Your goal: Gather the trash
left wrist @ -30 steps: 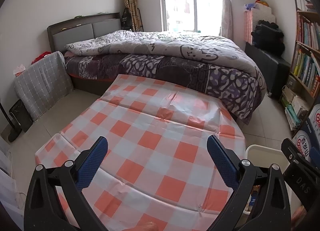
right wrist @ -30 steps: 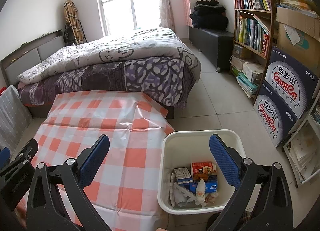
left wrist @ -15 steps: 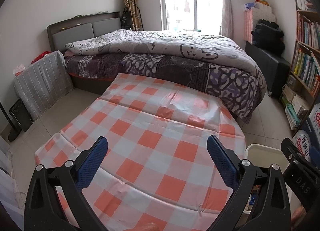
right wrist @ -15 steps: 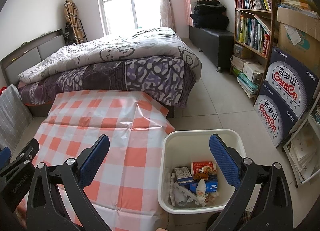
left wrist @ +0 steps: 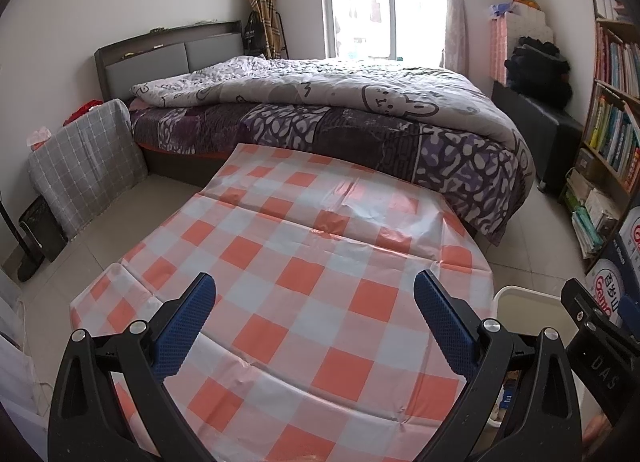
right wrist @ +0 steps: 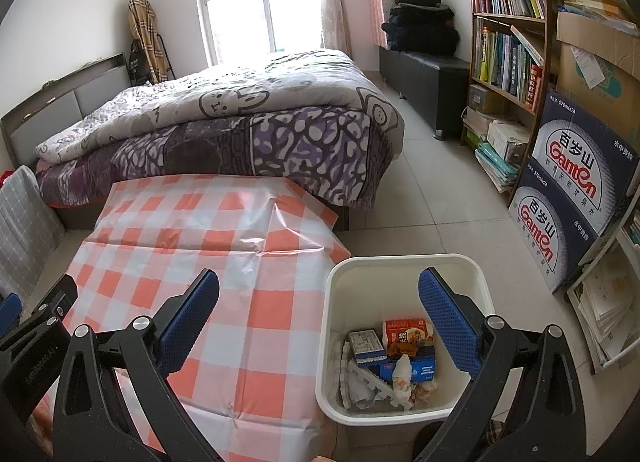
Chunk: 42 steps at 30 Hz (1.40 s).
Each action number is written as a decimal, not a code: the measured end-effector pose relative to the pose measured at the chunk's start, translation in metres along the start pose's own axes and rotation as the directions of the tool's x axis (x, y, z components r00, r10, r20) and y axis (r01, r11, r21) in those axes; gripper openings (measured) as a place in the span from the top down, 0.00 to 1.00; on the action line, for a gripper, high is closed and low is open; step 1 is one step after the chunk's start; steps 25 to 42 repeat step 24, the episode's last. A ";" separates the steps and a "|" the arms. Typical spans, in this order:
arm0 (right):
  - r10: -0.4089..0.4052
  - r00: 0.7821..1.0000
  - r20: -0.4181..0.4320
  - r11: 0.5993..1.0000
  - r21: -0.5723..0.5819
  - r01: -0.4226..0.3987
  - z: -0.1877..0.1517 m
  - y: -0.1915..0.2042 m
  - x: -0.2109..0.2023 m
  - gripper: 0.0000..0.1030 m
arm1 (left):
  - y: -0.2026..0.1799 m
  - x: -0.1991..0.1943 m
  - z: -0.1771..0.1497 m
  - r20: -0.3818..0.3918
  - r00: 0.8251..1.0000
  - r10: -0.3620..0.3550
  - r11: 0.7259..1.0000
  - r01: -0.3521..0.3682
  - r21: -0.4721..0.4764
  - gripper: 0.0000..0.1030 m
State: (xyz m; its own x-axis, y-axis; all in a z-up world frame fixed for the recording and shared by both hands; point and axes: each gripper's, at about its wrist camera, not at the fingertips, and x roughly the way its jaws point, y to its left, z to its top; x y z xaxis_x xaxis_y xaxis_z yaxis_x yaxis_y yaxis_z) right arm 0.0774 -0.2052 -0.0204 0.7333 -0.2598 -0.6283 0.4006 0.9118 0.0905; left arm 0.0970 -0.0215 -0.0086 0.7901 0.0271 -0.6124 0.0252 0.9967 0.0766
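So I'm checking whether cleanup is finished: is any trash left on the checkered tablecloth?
No, the checkered tablecloth shows nothing on it, while the trash sits inside the white bin.

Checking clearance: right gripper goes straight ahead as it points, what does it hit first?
Probably the bin: the right gripper, jaws open, points at its near-left rim beside the tablecloth. Depth is unclear, so it could pass above the rim.

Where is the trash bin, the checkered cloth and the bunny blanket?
trash bin (right wrist: 404,260), right wrist view, far rim.
checkered cloth (left wrist: 304,278), left wrist view, an orange square near its middle.
bunny blanket (left wrist: 396,99), left wrist view, the bunny face.
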 end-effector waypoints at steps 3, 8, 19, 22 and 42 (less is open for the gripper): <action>0.002 1.000 -0.007 1.000 -0.002 -0.002 0.000 0.000 0.001 0.07 | 0.000 0.000 0.001 0.001 1.000 -0.006 1.000 0.006 -0.001 0.06; -0.001 1.000 -0.020 1.000 0.000 0.001 0.000 -0.002 0.003 0.07 | 0.003 -0.001 -0.007 0.006 1.000 -0.012 1.000 0.012 0.005 0.07; -0.002 1.000 -0.019 1.000 0.000 0.002 0.001 -0.003 0.004 0.07 | 0.004 -0.001 -0.002 0.003 1.000 -0.031 1.000 0.031 0.002 0.08; -0.001 1.000 -0.019 1.000 0.002 0.001 0.001 -0.002 0.004 0.07 | 0.004 -0.001 0.000 -0.007 1.000 -0.030 1.000 0.030 -0.006 0.07; 0.001 1.000 -0.022 1.000 -0.002 -0.001 0.002 -0.002 0.004 0.07 | 0.004 0.000 0.000 -0.012 1.000 -0.026 1.000 0.026 -0.007 0.07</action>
